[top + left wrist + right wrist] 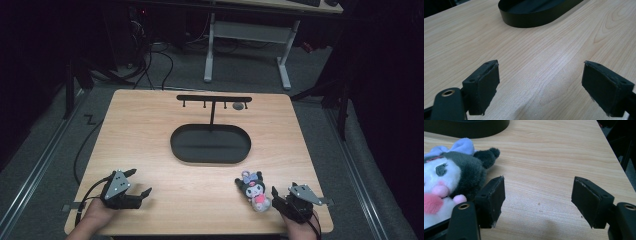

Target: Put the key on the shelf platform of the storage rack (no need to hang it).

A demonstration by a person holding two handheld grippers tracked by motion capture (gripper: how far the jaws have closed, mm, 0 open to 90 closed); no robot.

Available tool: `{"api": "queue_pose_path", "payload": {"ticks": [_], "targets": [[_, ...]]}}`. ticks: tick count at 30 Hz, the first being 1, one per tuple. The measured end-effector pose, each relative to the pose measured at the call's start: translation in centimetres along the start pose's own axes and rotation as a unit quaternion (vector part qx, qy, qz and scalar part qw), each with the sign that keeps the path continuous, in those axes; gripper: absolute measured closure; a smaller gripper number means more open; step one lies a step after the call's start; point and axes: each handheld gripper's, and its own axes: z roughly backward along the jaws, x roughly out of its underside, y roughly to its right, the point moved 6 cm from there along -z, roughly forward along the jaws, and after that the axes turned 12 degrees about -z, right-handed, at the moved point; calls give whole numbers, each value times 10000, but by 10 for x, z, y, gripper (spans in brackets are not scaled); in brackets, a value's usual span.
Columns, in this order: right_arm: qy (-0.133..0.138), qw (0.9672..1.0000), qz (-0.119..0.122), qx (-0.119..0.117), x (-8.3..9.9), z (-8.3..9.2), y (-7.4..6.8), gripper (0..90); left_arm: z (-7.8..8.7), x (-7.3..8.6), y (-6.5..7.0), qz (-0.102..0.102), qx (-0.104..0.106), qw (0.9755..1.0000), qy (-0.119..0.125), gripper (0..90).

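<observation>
Plush toy: we see a small doll (256,192) with a dark hood, a white face, pink cheeks and a pale lilac bow lying on the wooden table (150,145), just in front of the black tray (210,144) towards the person and right of its middle.
Right gripper: it (281,196) sits directly right of the doll, jaws spread apart with bare wood between them, gripping nothing; the doll lies outside its left jaw.
Left gripper: it (140,182) rests well left of the doll near the table's front edge, jaws wide and empty.
High view: we get the whole layout here, including the T-shaped black rack (214,100) rising from the tray's far side, with small hooks under its bar, and a grey round piece (238,106) by its right end.
Right gripper view: up close, the doll (451,177) shows its fuzzy pile, a stitched eye and a round dark ear tip; its fur is close against the left pad (498,195), though we cannot tell whether it touches.
Left gripper view: we see pale wood grain between two worn, matte black pads (489,85) and the tray's (524,20) smooth curved wall beyond.
Hands: both (92,217) come in from the near edge, the grippers held low and pointed towards the tray.
</observation>
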Motion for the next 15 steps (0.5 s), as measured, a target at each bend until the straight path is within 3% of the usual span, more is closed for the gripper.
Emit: {"api": "queue_pose_path", "payload": {"ticks": [15], "targets": [[-38, 9999, -92, -12, 2, -2, 4, 250, 0, 0, 0, -10, 0, 10000, -3, 155]]}}
